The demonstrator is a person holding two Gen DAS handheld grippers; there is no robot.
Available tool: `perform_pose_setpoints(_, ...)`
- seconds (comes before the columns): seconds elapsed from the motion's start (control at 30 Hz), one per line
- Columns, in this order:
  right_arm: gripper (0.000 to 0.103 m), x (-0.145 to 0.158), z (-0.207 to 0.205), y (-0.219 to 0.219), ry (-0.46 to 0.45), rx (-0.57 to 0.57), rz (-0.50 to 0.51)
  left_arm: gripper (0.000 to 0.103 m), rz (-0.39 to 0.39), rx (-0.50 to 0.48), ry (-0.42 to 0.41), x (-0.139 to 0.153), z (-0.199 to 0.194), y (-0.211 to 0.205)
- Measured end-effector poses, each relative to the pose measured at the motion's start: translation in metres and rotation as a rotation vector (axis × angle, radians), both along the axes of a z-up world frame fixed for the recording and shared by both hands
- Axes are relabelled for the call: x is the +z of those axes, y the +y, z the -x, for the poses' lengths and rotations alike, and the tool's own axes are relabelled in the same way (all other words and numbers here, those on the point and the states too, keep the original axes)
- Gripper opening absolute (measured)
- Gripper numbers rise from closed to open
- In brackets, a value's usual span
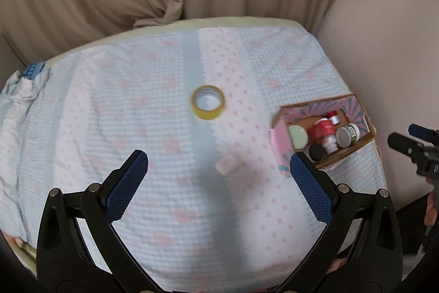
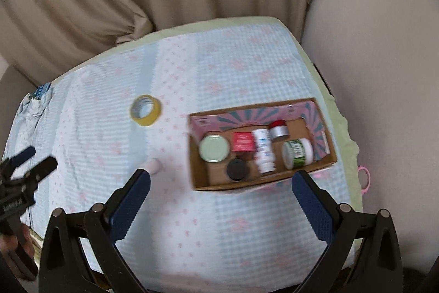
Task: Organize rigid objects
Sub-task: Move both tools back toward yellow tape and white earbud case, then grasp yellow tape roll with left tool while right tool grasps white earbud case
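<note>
Blue pads of the left gripper [image 1: 219, 165] sit nearest the lens, spread wide, nothing between them. Right gripper [image 2: 221, 181] likewise: pads apart, empty.

Surface: a bed [image 1: 137, 128] under a blue-and-pink quilted cover; beige curtain behind.

Box [image 2: 315, 111], cardboard with pink patterned inner walls, lies to the right side of the bed. Holds several items: pale green lid [image 2: 214, 148], red box [image 2: 242, 141], white bottle [image 2: 264, 150] lying lengthwise, black cap [image 2: 237, 169], silver jar with red top [image 2: 278, 130], green-labelled tub [image 2: 297, 153].

Loose outside the box:
- tape roll [image 1: 208, 101], yellow, lying flat, hole up, mid-bed.
- small pale pink block [image 1: 226, 164], blurred; identity unclear.

Key relation: in the left wrist view the block lies straight ahead between the open pads, just short of them; the roll is further out on the same line. In the right wrist view the block sits beside the left pad, off-centre, and the roll is well to the left. Left gripper is judged nearer and better aligned to both. Block's long axis appears to run roughly across the gripper opening, though blur makes this uncertain.

Judgement: most items already boxed; two remain. Box lies to the right of the left gripper, so a carry would go rightward.
</note>
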State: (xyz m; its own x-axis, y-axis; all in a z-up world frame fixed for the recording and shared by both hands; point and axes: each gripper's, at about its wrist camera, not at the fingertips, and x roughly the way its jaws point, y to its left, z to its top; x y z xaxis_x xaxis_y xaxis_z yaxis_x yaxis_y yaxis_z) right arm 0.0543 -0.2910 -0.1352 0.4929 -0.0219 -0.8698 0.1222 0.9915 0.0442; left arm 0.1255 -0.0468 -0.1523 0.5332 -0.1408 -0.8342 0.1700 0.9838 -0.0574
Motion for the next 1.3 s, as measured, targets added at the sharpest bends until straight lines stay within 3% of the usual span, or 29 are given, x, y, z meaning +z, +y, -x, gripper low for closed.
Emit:
perform_pose_setpoints(0.27,0.103,-0.006,0.005,0.083,-0.019,0.018,0.006,0.103,0.022,-0.027,-0.012,-0.004,-0.014,0.079)
perform_pose_setpoints(0.53,0.103,-0.033,0.003,0.146,-0.006,0.041,-0.002,0.103,-0.008,-0.131,-0.007,-0.021,-0.050,0.108)
perform_pose_setpoints(0.7,0.103,-0.057,-0.001,0.170,0.019,0.090,0.004,0.103,-0.069,-0.185,0.018,-0.049,-0.076,0.101)
perform_pose_setpoints(1.0,0.103,-0.106,-0.027,0.185,0.079,0.157,0.043,0.103,-0.062,-0.303,0.118,-0.116,-0.132,0.068)
perform_pose_setpoints(1.3,0.099,-0.177,-0.074,0.193,0.166,0.245,0.058,0.103,-0.096,-0.393,0.224,-0.197,-0.198,0.031)
